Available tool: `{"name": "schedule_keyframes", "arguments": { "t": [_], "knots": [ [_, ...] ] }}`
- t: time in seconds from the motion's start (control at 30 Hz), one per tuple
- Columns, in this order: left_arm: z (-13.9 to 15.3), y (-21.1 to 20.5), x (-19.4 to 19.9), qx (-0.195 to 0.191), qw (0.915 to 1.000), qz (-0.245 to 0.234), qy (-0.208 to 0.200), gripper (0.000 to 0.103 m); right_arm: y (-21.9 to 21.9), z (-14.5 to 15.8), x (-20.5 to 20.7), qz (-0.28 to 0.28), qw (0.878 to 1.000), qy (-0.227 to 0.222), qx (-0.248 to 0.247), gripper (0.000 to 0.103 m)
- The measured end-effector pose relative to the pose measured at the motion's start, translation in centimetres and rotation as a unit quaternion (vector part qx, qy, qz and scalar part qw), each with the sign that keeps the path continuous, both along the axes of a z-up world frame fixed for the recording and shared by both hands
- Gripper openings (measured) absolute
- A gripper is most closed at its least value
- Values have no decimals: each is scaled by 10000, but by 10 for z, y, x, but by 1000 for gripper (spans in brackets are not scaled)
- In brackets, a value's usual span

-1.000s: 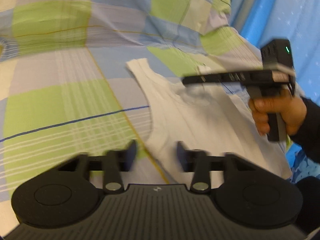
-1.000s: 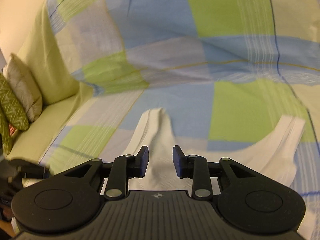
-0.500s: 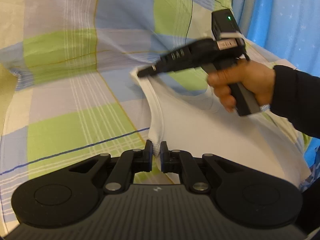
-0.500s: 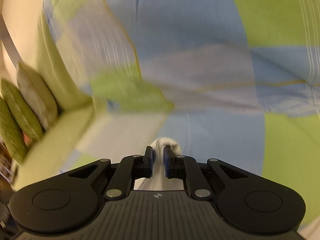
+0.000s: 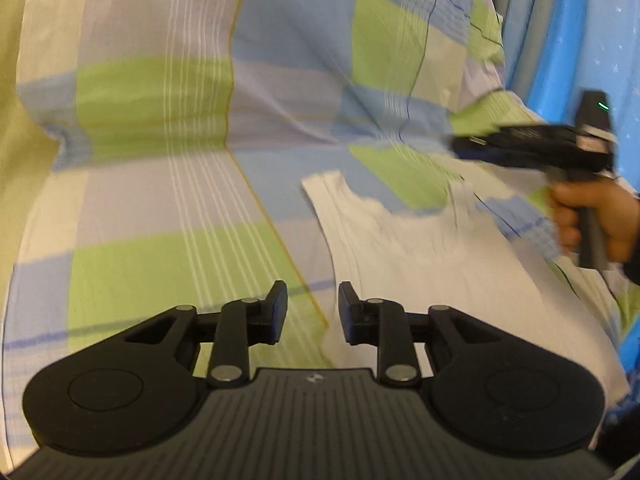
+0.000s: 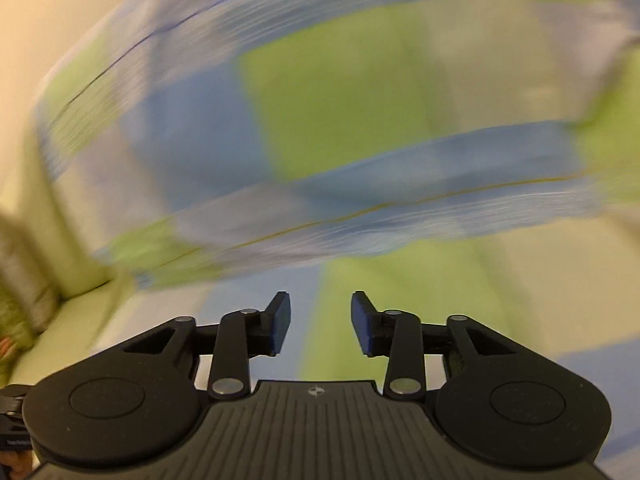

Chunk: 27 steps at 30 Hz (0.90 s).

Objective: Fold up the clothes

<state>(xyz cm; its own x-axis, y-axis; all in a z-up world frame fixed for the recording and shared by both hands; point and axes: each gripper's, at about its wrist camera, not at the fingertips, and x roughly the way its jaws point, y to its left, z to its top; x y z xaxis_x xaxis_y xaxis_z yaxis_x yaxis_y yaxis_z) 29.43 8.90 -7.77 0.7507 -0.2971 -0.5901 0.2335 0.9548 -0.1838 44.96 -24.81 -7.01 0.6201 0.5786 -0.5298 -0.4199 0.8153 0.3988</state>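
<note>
A white tank top (image 5: 432, 268) lies flat on the checked sheet (image 5: 168, 208), straps pointing away, in the left wrist view. My left gripper (image 5: 313, 312) is open just above the top's near left edge, with nothing between its fingers. In that same view the right gripper (image 5: 464, 146) is held by a hand (image 5: 592, 216) above the top's far right strap, blurred by motion. Seen from the right wrist, my right gripper (image 6: 320, 324) is open and empty over the blurred sheet (image 6: 352, 120); the tank top is out of that view.
The sheet, in green, blue and cream squares, covers a sofa seat and backrest. A blue curtain (image 5: 580, 40) hangs at the far right. Patterned cushions (image 6: 20, 304) sit blurred at the left edge of the right wrist view.
Both grippers were shut on the tank top half a second ago and have let go. The top has dropped flat. The right gripper has swung away to the right.
</note>
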Motion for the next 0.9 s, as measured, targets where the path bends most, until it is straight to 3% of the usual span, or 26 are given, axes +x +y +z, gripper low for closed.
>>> {"name": "schedule_keyframes", "arguments": {
  "t": [0.1, 0.23, 0.33, 0.5, 0.57, 0.7, 0.73, 0.77, 0.87, 0.9],
  "knots": [
    [1, -14, 19, 139, 9996, -18, -231, 26, -36, -6, 10, -293, 9989, 374, -21, 46],
    [3, -37, 46, 682, 9954, -308, -606, 33, -48, -28, 26, -123, 9980, 578, -210, 48],
    [5, -48, 73, 1202, 9876, -571, -829, 33, -45, -43, 36, 123, 9980, 448, -422, 48],
    [-8, -54, 118, 1945, 9727, -1020, -756, 33, -40, -63, 38, 524, 9970, 165, -547, 48],
    [-17, -56, 131, 1957, 9697, -1276, -717, 33, -41, -67, 38, 577, 9971, 55, -487, 48],
    [-28, -57, 144, 1561, 9703, -1740, -618, 33, -40, -67, 42, 629, 9970, 63, -453, 46],
    [-28, -57, 145, 1510, 9703, -1785, -620, 31, -39, -66, 44, 644, 9967, 91, -480, 39],
    [-28, -56, 146, 1444, 9704, -1852, -563, 23, -38, -66, 46, 660, 9964, 129, -509, 25],
    [-26, -61, 140, 1552, 9655, -2033, -497, 14, -32, -63, 47, 686, 9953, 179, -655, 9],
    [-23, -63, 138, 1595, 9645, -2046, -498, 5, -30, -61, 46, 713, 9952, 161, -648, 7]
  ]
}}
